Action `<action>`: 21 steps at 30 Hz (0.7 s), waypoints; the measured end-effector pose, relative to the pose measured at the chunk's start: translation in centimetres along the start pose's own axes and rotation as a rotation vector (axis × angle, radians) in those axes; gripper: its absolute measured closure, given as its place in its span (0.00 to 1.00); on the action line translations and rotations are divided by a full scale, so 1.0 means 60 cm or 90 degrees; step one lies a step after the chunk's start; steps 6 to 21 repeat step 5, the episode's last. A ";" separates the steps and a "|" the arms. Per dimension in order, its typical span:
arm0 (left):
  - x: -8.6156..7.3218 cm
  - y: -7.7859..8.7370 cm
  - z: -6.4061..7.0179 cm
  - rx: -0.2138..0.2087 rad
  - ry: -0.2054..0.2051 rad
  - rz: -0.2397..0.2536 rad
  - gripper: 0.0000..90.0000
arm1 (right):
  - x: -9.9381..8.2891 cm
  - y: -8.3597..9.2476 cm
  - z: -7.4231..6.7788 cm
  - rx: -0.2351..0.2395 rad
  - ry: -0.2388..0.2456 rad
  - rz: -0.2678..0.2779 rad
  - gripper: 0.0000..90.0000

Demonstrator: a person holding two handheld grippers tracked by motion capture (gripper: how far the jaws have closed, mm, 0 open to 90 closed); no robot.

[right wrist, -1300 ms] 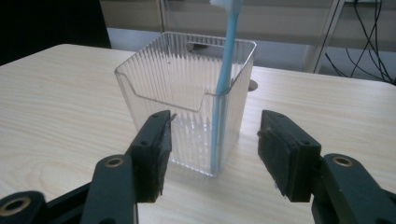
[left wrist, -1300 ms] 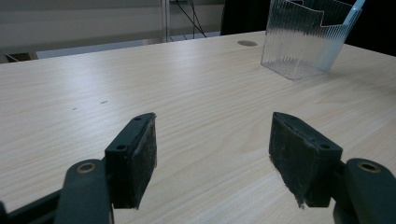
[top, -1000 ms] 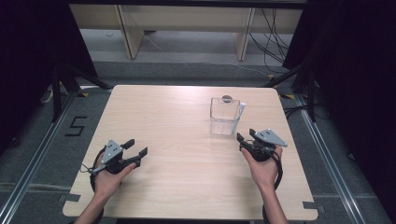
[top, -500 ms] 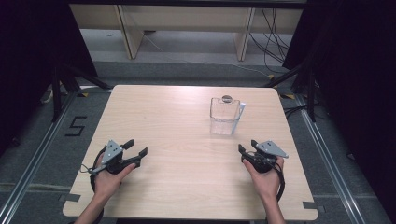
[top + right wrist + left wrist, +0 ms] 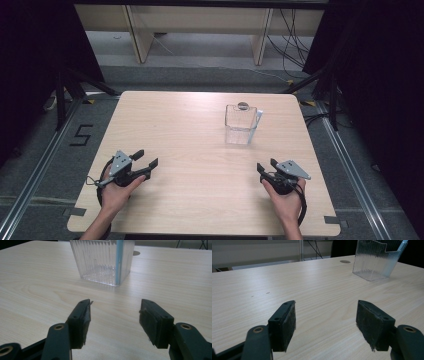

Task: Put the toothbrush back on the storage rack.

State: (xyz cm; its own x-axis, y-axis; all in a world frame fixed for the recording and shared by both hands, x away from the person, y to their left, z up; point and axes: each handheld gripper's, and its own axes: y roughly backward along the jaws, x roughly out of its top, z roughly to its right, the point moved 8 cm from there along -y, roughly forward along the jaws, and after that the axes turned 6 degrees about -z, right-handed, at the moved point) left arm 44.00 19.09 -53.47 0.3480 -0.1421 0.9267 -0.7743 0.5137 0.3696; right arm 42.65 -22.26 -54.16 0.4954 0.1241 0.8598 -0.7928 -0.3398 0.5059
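Container: a clear ribbed plastic container [image 5: 241, 125] stands upright on the far right part of the wooden table [image 5: 190, 150], with nothing visible inside it; a pale blue strip runs down one of its corners.
Disc: a small dark round disc [image 5: 243, 105] sits in the tabletop just behind the container, apparently part of the table.
Left gripper [image 5: 145, 164]: held low near the near-left edge of the table, jaws angled toward the middle, well apart from the container.
Right gripper [image 5: 265, 166]: held near the near-right edge, pointing up the table at the container, which stands straight ahead in the right gripper view, near but not touching.
Jaw state: both pairs of jaws are spread wide with bare tabletop between the pads; neither grips or touches anything.
Why so placed: both hands seem parked at a resting stance on their own sides, leaving the container free in the open.
Likely thing in hand: the container, judged from its being nearest the right gripper and squarely in its line.
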 end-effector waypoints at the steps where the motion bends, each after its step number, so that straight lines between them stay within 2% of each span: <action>1: 0.000 0.000 0.000 0.000 0.000 0.000 0.35 | 0.000 0.000 0.000 0.004 0.004 0.001 0.48; 3: 0.000 0.000 -0.001 0.001 0.002 0.000 0.35 | -0.001 0.000 0.002 -0.009 0.010 -0.001 0.48; 5: 0.000 0.000 -0.002 0.002 0.002 0.000 0.35 | -0.002 0.004 -0.005 -0.002 -0.017 -0.011 0.48; 21: 0.000 0.000 -0.002 0.002 0.002 0.000 0.35 | -0.002 0.004 -0.005 -0.002 -0.017 -0.011 0.48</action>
